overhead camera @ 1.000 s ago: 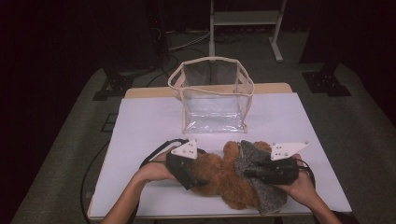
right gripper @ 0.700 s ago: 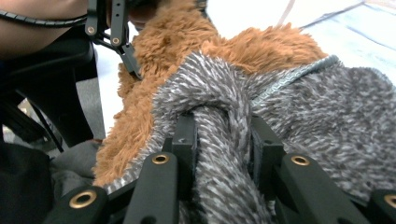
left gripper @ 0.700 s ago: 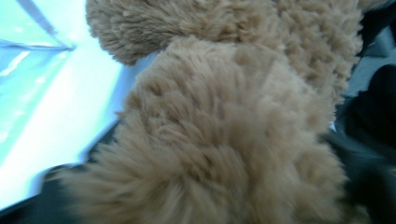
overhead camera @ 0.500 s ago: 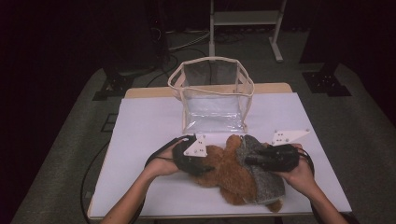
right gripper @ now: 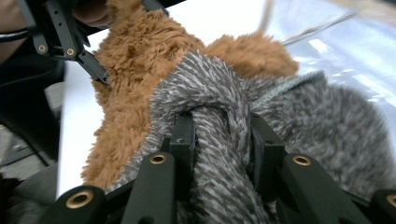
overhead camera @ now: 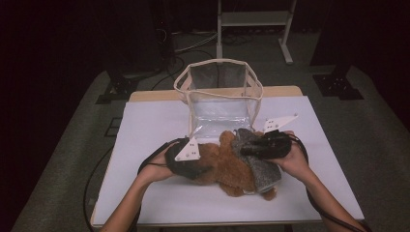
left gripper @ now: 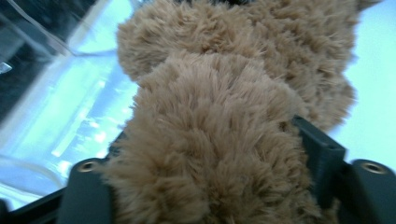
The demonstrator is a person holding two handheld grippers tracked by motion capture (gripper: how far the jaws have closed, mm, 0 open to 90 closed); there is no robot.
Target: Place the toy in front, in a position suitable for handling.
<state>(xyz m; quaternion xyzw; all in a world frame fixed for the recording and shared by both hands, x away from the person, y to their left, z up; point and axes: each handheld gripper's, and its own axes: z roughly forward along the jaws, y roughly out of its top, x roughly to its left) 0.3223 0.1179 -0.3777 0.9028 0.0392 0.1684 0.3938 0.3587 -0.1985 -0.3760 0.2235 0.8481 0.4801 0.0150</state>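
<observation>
A: Where is the brown plush toy (overhead camera: 227, 166)?

B: Mid-surface toward the near edge, in front of the clear bag (overhead camera: 220, 96). The left gripper (left gripper: 205, 154), jaws just reopened partway, clasps brown fur. The right gripper (right gripper: 219, 140), narrowly open, pinches the toy's grey garment (right gripper: 303, 126).

A: Which step?

B: Likely lifting it for bagging; next, raise both together. Since a second ago, the right gripper has slid toward the bag.
</observation>
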